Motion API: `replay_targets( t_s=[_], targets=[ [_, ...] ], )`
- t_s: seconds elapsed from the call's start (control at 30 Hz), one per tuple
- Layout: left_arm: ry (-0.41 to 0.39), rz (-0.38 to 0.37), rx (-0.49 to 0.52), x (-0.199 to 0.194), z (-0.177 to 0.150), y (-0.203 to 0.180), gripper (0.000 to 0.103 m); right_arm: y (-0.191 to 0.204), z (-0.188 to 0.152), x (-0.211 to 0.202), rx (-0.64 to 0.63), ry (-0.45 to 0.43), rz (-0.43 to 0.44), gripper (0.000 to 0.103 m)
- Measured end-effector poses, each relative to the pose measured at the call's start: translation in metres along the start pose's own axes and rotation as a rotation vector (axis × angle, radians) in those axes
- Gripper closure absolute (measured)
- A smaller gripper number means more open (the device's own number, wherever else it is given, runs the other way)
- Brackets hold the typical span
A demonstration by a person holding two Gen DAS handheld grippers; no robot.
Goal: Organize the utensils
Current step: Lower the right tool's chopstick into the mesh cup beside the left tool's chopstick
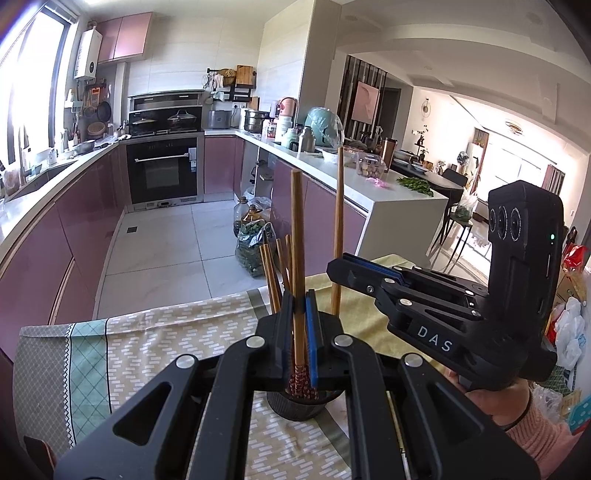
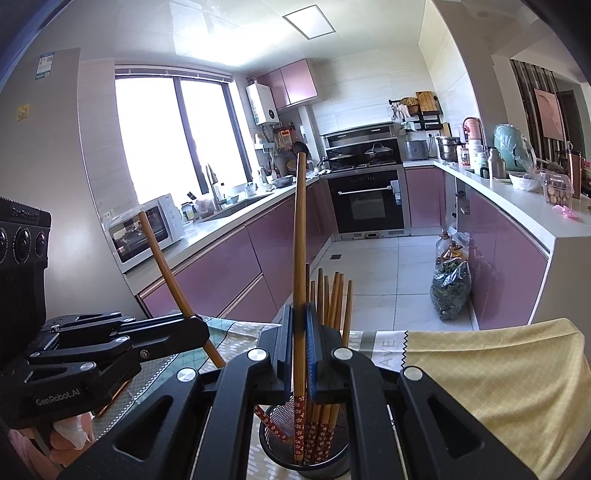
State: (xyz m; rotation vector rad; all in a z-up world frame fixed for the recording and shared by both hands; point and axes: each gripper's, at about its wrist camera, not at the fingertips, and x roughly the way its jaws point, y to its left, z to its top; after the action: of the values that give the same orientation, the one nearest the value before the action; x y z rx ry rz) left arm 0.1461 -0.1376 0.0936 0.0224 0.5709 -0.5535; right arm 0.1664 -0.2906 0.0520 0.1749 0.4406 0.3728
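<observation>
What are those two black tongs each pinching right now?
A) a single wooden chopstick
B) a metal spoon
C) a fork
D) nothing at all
A: the left tongs are clamped on one upright chopstick, and the right tongs clamp another chopstick, both over the dark mesh holder that already has several chopsticks standing in it.

Daylit kitchen, both fisheye views. The window (image 2: 173, 140) is blown out to white, and a ceiling light panel (image 2: 309, 21) adds glare. Straight lines bow toward dark vignetted corners; focus is sharp centrally, softer at the edges.
</observation>
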Motion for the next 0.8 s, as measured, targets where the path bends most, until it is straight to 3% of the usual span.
replay_targets(
  t_s=[0.8],
  targets=[
    [0.048,-0.002,0.000,0.015,-0.007,0.012,0.096,-0.001,-0.010,0.015,0.003,0.027,-0.015,0.097]
  ],
)
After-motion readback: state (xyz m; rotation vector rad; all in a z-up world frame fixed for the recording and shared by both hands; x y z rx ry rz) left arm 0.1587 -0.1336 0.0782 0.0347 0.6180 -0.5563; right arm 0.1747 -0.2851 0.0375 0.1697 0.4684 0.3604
